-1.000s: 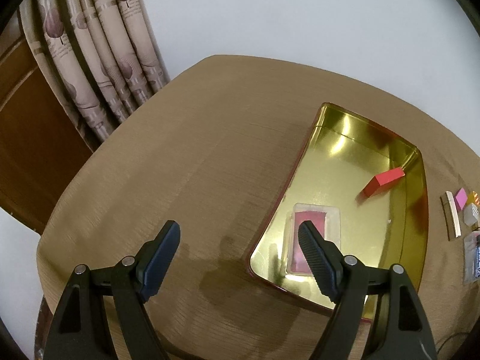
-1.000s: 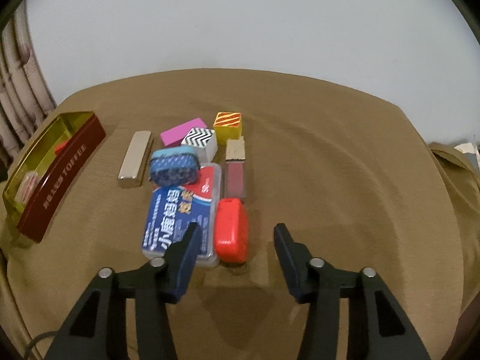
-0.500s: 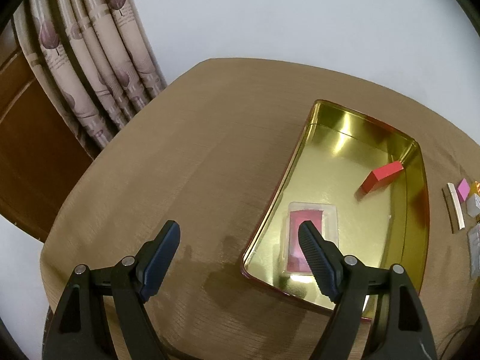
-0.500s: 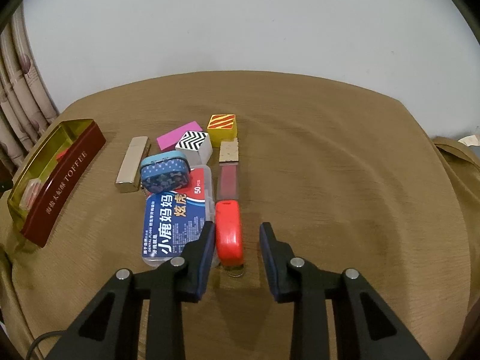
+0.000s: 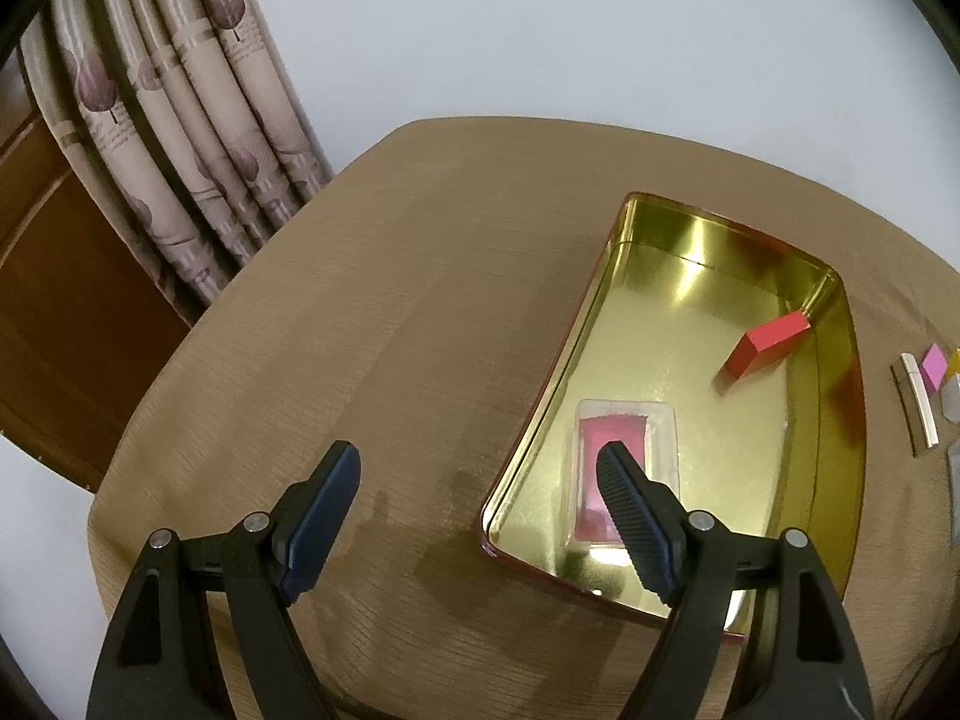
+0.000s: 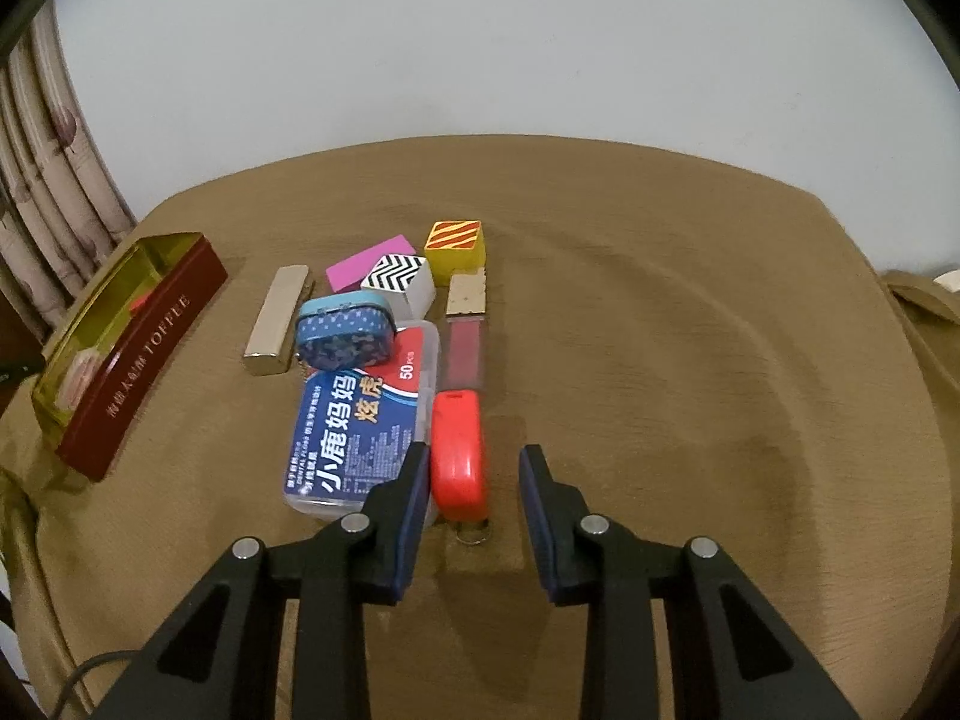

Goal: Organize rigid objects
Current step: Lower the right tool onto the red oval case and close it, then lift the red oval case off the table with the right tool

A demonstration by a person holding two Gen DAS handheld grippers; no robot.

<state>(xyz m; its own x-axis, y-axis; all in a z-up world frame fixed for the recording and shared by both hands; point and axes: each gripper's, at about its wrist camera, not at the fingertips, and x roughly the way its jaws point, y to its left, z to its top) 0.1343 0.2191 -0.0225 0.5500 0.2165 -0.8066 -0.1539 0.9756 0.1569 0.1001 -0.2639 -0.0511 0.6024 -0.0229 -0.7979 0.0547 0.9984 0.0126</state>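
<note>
My right gripper (image 6: 475, 463) is partly closed and straddles the near end of a red oval case (image 6: 459, 456) lying on the cloth; a gap shows by the right finger. Beside it lie a blue dental floss box (image 6: 360, 414), a blue patterned tin (image 6: 345, 339), a gold bar (image 6: 277, 319), a pink block (image 6: 369, 253), a zigzag cube (image 6: 401, 279), a yellow striped cube (image 6: 455, 243) and a maroon strip (image 6: 465, 345). My left gripper (image 5: 477, 468) is open and empty above the near left corner of the gold toffee tin (image 5: 840, 432), which holds a red block (image 5: 768, 348) and a clear case (image 5: 624, 450).
The round table wears a brown cloth (image 6: 690, 360). The toffee tin (image 6: 138, 348) stands at the left of the object cluster. Curtains (image 5: 180, 138) and a wooden door (image 5: 54, 276) are beyond the table's left edge. A white wall is behind.
My right gripper has narrowed and moved forward around the red case's near end, then opened slightly. My left gripper has drawn back a little from the tin, still open.
</note>
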